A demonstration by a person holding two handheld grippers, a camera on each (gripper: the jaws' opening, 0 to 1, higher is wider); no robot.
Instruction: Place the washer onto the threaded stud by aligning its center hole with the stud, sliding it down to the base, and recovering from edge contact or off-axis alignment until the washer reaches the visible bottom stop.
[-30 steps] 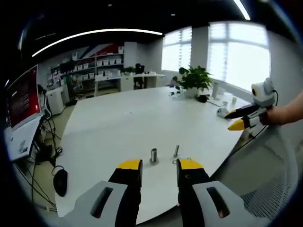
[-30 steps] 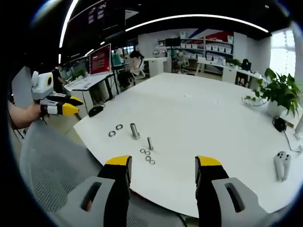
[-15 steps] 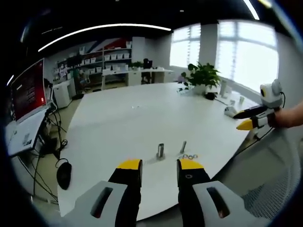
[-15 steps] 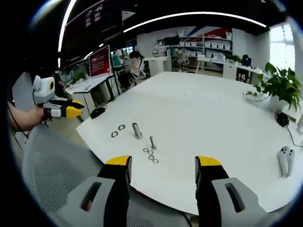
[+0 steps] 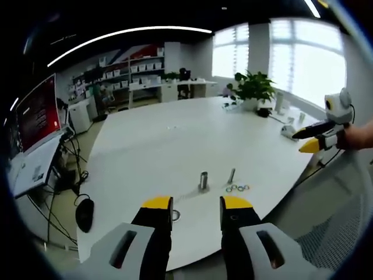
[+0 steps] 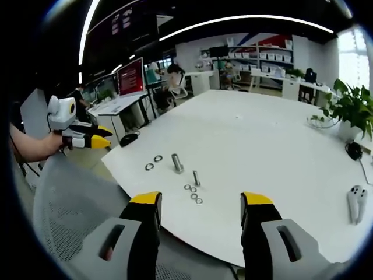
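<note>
- Left gripper (image 5: 195, 205), left gripper view: jaws stand a narrow gap apart with nothing between them. It is held above the near edge of the white table (image 5: 175, 146), short of all the hardware.
- Loose ring (image 5: 175, 216), left gripper view: one washer lies flat on the table just ahead of the left jaw tip, partly hidden by it. A second of this pair appears in the right gripper view (image 6: 150, 167).
- Thick stud (image 5: 203, 181), left gripper view: it stands upright, long axis vertical, almost straight ahead of the jaw gap and a little right of centre.
- Thin stud (image 5: 231, 175), left gripper view: also upright, just right of the thick one. Which of the two the task means cannot be told.
- Washer cluster (image 5: 237, 188), left gripper view: several washers lie flat at the foot of the thin stud, on its right.
- Right gripper (image 6: 199, 207), right gripper view: jaws are spread wide and hold nothing. The cluster (image 6: 193, 193) lies ahead between them, left of centre, near the table edge.
- Judgement: both grippers are well apart from the hardware. The left faces the studs more squarely, while the right has the cluster within its opening line, so either could pick first.
</note>
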